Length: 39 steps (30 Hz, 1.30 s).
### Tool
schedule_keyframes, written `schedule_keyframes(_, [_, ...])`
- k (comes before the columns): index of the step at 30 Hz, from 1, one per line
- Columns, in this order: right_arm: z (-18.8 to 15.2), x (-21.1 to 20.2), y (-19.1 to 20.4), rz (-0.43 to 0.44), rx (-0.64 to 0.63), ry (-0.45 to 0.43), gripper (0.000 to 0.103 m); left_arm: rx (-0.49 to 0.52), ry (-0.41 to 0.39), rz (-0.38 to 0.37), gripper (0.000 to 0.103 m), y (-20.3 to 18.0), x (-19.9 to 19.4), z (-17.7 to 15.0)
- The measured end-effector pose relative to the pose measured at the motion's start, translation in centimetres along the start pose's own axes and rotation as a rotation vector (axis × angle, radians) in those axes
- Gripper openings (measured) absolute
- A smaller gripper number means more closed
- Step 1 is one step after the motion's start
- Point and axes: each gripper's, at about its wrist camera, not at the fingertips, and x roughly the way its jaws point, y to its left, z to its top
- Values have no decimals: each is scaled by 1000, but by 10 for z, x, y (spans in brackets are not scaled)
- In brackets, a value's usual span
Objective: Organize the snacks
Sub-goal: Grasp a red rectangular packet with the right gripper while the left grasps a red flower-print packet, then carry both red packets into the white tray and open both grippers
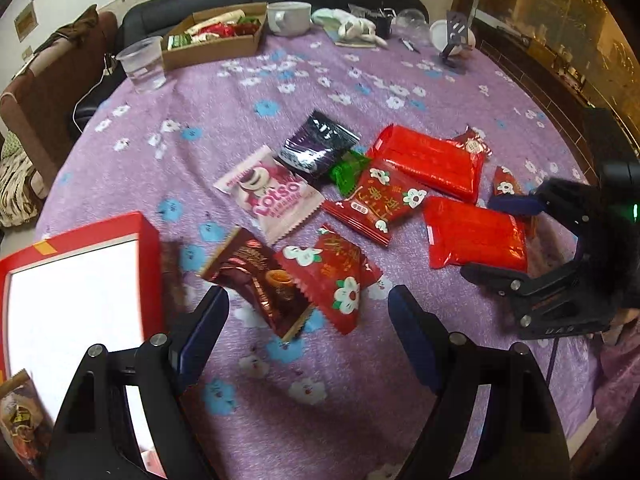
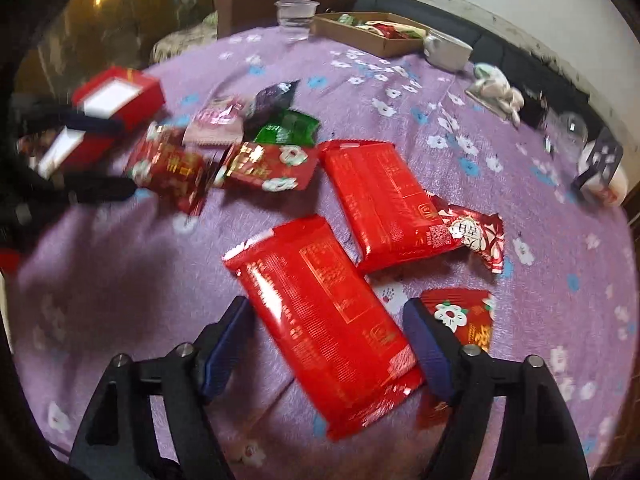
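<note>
- My left gripper (image 1: 308,304) stands wide over the purple cloth (image 1: 360,80), empty, the brown packet (image 1: 260,280) between its fingers.
- My right gripper (image 2: 328,320) gapes around a red pack (image 2: 320,320), pads apart from it.
- Red box (image 1: 80,280) sits left.

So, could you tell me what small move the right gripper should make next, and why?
Probably lower the right gripper straight down and close on the near red pack. Its jaws stand open on either side of that pack without pressing it, and the pack lies flat on the cloth, apart from the far red pack. That looks the easiest pick.
</note>
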Motion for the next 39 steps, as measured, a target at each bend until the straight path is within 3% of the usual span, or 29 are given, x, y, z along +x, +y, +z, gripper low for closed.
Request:
schedule_keyframes(2, [-3, 1, -11, 45, 74, -15, 74, -1, -4, -1, 82, -4, 3, 2])
schedule_keyframes(7, [-14, -8, -11, 25, 144, -42, 55, -6, -20, -6, 81, -13, 11, 10])
schedule_keyframes(10, [-24, -15, -2, 16, 172, -55, 52, 0, -22, -2, 61, -18, 18, 11])
schedule_keyframes(12, [-31, -19, 5, 0, 191, -66, 51, -4, -17, -9, 36, -18, 22, 9])
schedule_keyframes(20, [-48, -29, 25, -47, 284, -98, 51, 0, -52, -41, 32, -17, 15, -4])
schedule_keyframes(24, [-55, -36, 38, -12, 342, -97, 51, 27, -74, -38, 32, -17, 1, -20])
schedule_keyframes(28, [-63, -42, 41, 60, 443, -102, 51, 32, -101, -34, 32, -13, -18, -41])
schedule_keyframes(36, [-90, -37, 31, 498, 754, -139, 51, 27, -187, -17, 33, -1, -59, -81])
schedule_keyframes(39, [-94, -30, 39, 604, 807, -142, 51, 3, -223, -2, 33, 12, -74, -95])
